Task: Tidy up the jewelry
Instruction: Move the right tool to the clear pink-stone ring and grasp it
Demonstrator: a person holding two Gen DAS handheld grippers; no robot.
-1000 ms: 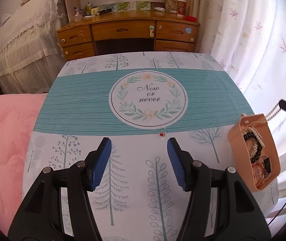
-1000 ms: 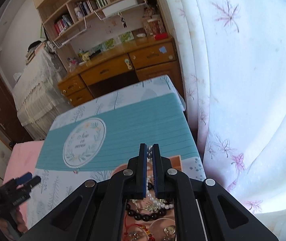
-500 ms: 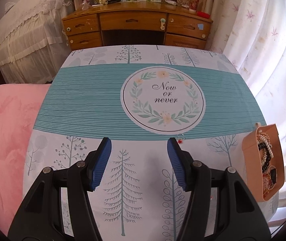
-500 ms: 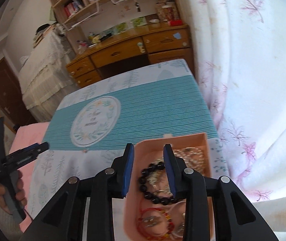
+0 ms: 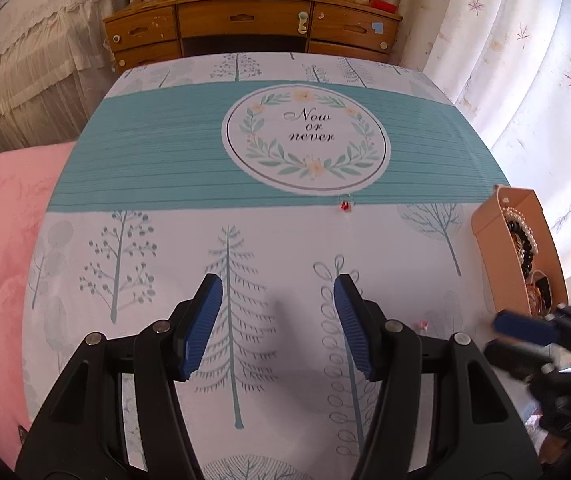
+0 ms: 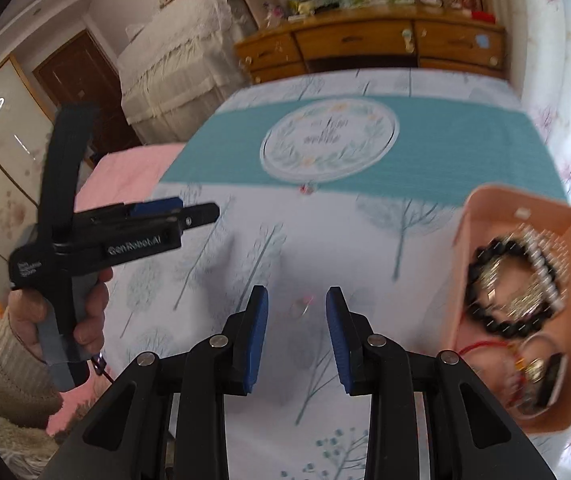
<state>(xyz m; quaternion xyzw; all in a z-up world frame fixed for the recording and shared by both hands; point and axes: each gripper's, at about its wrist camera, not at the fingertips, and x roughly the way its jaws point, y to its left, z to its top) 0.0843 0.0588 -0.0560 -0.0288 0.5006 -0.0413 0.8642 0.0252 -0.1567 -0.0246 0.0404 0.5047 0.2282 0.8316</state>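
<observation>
— Bedroom, printed tablecloth [image 5: 245, 160]. Where's the loose piece?
— Small pink earring [image 6: 303, 306], near the cloth's right edge beside the box [image 6: 485, 220], straight ahead between the right gripper [image 6: 296, 312]'s part-open, empty jaws.
— Left gripper [image 5: 277, 312]?
— Half-open, empty, farther off.

The left gripper [image 5: 275, 326] points steeply downward, its blue pads parted with nothing between them; a hand [image 6: 61, 320] in a knitted sleeve [image 6: 1, 376] grasps its handle. The right gripper [image 6: 297, 334] also angles down, its jaws narrowly apart and holding nothing, its fingers [image 5: 523, 326] level and blurred in the left view
</observation>
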